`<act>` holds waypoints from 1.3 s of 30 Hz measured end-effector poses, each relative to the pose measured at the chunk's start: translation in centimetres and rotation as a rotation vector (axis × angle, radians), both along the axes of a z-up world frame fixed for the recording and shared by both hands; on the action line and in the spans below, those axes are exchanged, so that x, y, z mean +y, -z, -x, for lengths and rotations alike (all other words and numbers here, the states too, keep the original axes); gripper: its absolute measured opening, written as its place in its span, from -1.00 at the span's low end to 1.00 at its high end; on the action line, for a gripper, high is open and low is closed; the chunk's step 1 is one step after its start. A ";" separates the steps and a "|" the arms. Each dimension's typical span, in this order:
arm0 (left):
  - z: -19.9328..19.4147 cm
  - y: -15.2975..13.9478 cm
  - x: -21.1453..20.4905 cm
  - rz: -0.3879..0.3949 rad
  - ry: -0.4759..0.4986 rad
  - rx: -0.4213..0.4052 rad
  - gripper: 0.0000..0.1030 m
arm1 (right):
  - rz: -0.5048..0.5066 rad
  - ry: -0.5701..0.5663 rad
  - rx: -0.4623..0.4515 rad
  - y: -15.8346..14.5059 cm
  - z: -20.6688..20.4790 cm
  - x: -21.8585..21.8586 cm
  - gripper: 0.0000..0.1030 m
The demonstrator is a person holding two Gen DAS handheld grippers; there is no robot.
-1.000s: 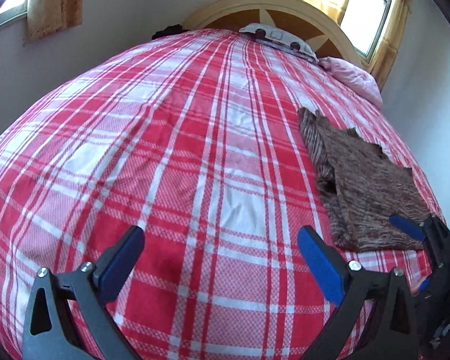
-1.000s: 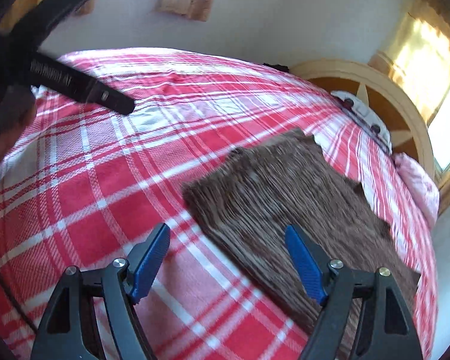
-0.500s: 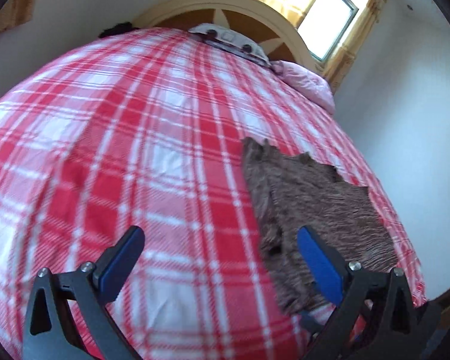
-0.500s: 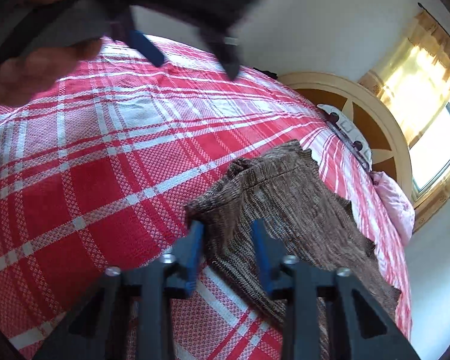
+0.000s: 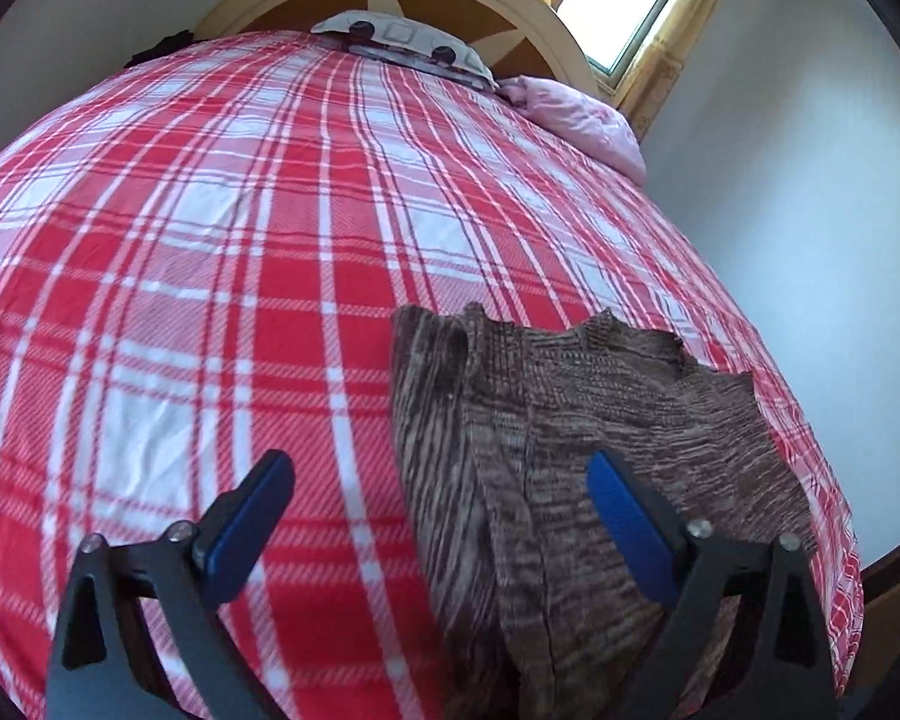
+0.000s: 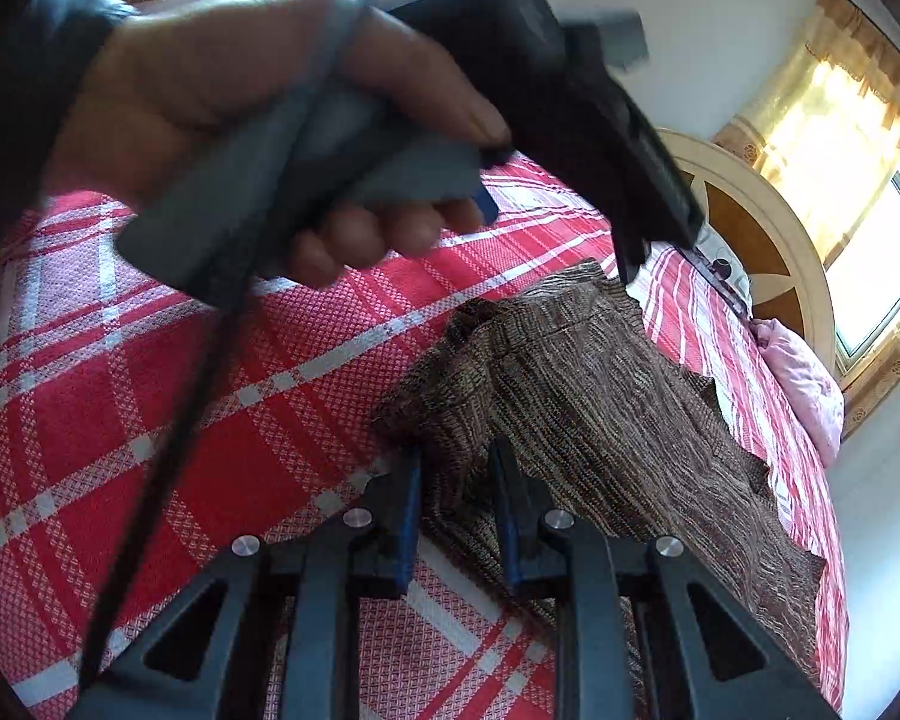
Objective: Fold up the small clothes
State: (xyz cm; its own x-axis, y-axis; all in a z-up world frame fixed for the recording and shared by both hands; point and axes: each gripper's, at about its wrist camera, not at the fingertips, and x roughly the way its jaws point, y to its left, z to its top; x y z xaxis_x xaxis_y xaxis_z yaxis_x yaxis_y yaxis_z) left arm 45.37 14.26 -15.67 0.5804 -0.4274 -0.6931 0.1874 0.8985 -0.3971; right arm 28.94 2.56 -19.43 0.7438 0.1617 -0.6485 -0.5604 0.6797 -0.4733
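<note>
A brown knitted garment (image 5: 576,420) lies on the red and white plaid bedspread (image 5: 210,240), near the bed's right edge. My left gripper (image 5: 438,516) is open and hovers over the garment's near left part; its right finger is above the cloth. In the right wrist view my right gripper (image 6: 453,510) is shut on the near corner of the garment (image 6: 600,408), with cloth bunched between the blue pads. The hand holding the left gripper (image 6: 306,138) fills the upper left of that view, blurred.
A rounded wooden headboard (image 5: 450,6) with pillows (image 5: 576,120) stands at the far end. A white wall (image 5: 810,210) runs along the bed's right side. A curtained window (image 6: 858,192) is beside the headboard.
My right gripper has closed on the garment's near corner. My left gripper has swung right, from open bedspread to over the garment, and stays open.
</note>
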 end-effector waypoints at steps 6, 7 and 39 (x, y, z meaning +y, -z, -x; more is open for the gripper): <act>-2.1 1.2 -1.4 -0.004 0.059 0.033 0.60 | -0.003 -0.006 0.007 0.1 0.0 0.0 -0.66; -2.3 1.2 -1.4 0.003 0.056 0.031 0.54 | 0.002 -0.008 0.005 0.2 0.0 0.1 -0.67; -0.8 -6.0 -3.8 0.242 0.046 -0.086 -0.83 | -0.280 0.053 -0.064 -7.1 0.5 -8.6 -0.86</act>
